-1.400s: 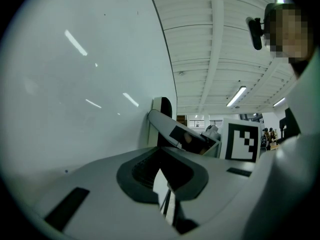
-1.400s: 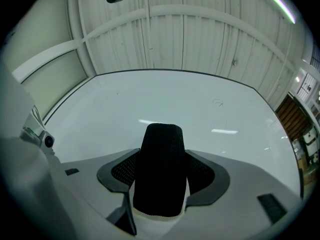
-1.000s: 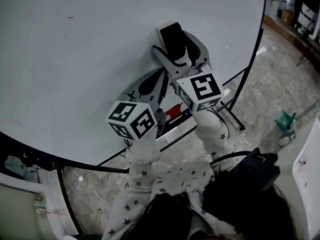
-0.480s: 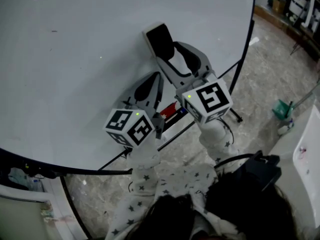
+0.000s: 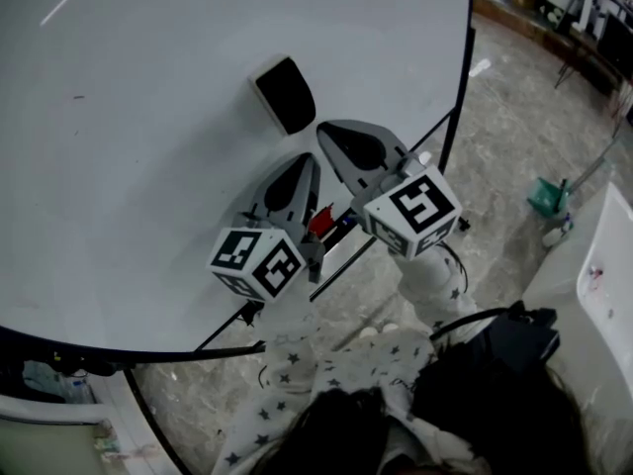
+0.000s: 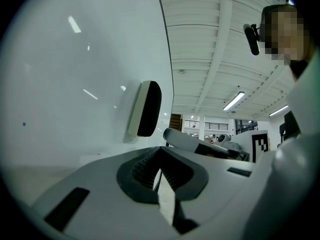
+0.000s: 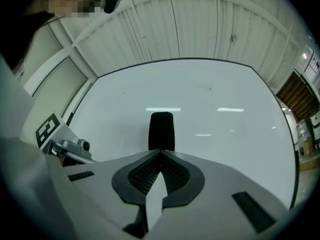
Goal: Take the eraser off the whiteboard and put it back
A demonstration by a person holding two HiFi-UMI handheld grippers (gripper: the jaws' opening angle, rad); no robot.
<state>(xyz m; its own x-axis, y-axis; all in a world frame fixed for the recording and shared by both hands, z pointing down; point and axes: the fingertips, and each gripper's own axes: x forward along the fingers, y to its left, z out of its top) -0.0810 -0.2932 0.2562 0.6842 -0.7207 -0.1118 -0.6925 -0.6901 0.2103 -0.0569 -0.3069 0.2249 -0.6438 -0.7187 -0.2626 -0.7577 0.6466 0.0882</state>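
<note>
The black eraser [image 5: 285, 94] with its pale backing sticks to the whiteboard [image 5: 138, 127], and nothing touches it. My right gripper [image 5: 327, 133] hangs just below it; its jaws are closing and meet with nothing between them. In the right gripper view the eraser [image 7: 161, 129] stands upright just beyond the joined tips of that gripper [image 7: 160, 151]. My left gripper [image 5: 308, 160] points at the board below the eraser, shut and empty. The left gripper view has the eraser [image 6: 146, 108] edge-on above the left gripper [image 6: 161, 148].
A marker tray along the board's lower edge holds a red marker [image 5: 321, 222] and a dark one. The board's black frame and stand legs [image 5: 457, 117] run down to a marbled floor. A green object [image 5: 547, 197] and a white table [image 5: 605, 295] are at the right.
The right gripper let go of the eraser, dropped away below it and its jaws came together. The eraser stayed on the board. The left gripper hardly moved.
</note>
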